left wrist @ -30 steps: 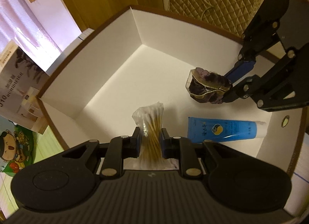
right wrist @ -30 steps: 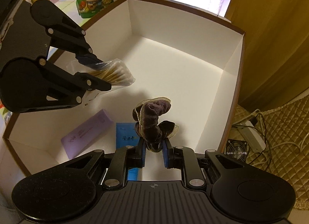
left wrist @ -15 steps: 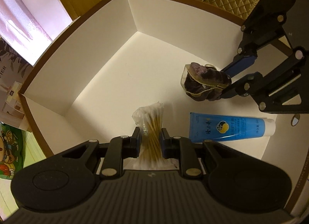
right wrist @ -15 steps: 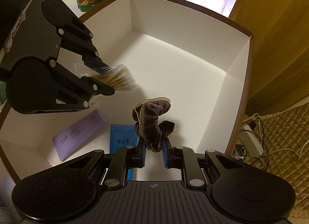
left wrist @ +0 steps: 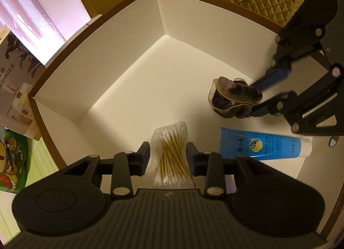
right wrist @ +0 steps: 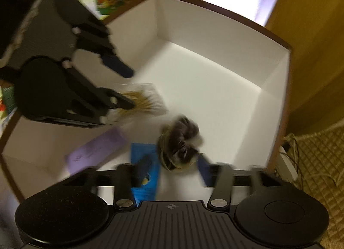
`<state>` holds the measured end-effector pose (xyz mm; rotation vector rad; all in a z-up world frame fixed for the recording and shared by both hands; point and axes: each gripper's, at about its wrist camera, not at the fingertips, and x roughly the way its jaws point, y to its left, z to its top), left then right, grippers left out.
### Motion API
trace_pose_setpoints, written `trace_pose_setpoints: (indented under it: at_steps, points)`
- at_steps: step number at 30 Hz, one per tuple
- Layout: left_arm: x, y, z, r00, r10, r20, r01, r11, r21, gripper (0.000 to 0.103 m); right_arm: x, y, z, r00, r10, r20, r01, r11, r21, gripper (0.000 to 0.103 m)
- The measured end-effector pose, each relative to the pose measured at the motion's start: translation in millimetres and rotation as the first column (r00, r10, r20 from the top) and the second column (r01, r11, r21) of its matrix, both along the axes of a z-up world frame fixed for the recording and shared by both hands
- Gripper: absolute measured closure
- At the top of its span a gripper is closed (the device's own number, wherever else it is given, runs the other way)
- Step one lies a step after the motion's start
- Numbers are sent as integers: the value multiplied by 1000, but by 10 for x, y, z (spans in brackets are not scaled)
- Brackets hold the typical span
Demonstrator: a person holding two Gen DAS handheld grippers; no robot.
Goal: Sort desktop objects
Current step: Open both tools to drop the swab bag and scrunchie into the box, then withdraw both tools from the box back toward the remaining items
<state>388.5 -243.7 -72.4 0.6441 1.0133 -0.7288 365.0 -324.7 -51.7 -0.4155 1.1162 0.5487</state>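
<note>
Both grippers pointed steeply down into a white box (left wrist: 120, 59) with a brown rim. The left gripper (left wrist: 168, 152) was opening its jaws; the bag of cotton swabs (left wrist: 171, 154) stood between them, with the pads drawn just clear of it. The right gripper (right wrist: 175, 166) was also opening, its jaws spread wide of the dark hair scrunchie (right wrist: 180, 143) between them. A blue tube (left wrist: 262, 146) and a purple packet (right wrist: 96, 150) lay on the box floor nearby.
</note>
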Motion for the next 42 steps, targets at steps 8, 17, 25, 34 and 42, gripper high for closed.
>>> trace_pose_setpoints:
  at_steps: [8, 17, 25, 34, 42]
  points:
    - [6, 20, 9, 1000, 1, -1, -1, 1000, 0, 68, -51, 3, 41, 1000, 9, -4, -9, 1000, 0, 38]
    - [-111, 82, 51, 1000, 11, 3, -11, 1000, 10, 66, -234, -3, 123, 1000, 1, -28, 0, 1000, 29, 23]
    - [-266, 113, 160, 1000, 23, 15, -23, 1000, 9, 54, -394, 18, 251, 1000, -1, -2, 1, 999, 41, 16]
    - [-511, 201, 418, 997, 51, 62, -51, 999, -8, 25, -582, -43, 389, 998, -57, 36, 54, 996, 68, 16]
    - [-678, 262, 588, 992, 92, 90, -91, 996, -14, 15, -729, -102, 527, 988, -137, 67, 130, 986, 104, 16]
